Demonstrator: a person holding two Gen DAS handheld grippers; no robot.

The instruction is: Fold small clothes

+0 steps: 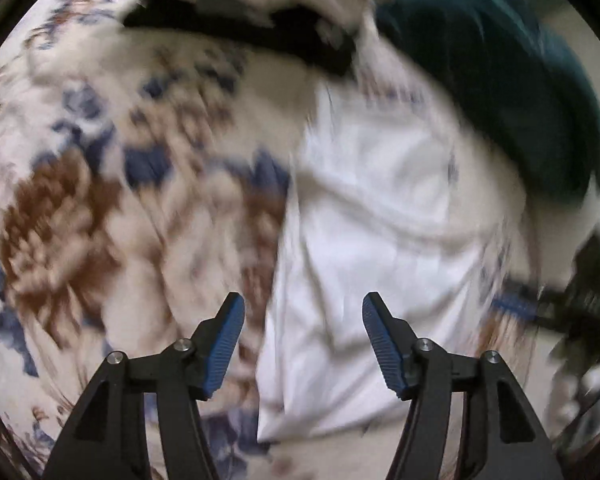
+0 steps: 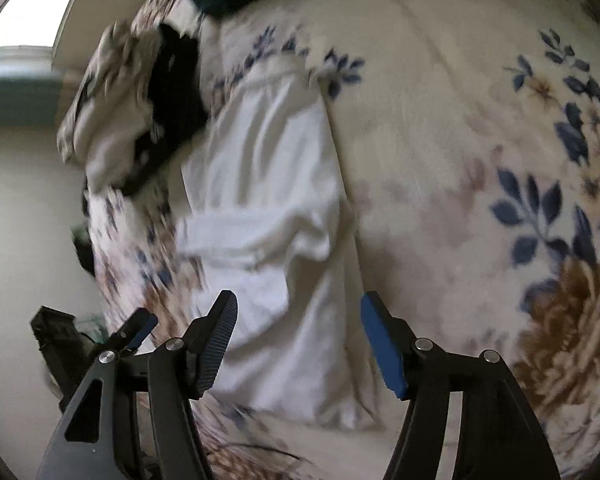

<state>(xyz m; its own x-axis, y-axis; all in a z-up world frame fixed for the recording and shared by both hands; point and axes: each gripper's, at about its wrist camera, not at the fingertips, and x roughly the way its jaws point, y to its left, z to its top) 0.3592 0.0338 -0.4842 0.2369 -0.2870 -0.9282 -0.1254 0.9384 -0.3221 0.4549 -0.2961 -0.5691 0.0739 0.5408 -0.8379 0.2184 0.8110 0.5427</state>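
A white garment (image 2: 268,208) lies folded lengthwise on the floral bedspread (image 2: 460,160), near the bed's edge. The right gripper (image 2: 298,340) hovers over its near end, jaws wide and empty. The left gripper (image 1: 303,340), jaws also wide and empty, hangs above the garment's edge where it meets the bedspread; whether either touches the cloth is unclear.

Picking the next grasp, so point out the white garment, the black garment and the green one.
White garment (image 2: 260,200), right wrist view, on its folded middle.
Black garment (image 2: 176,84), right wrist view, on its exposed part.
Green garment (image 1: 500,92), left wrist view, on its middle.
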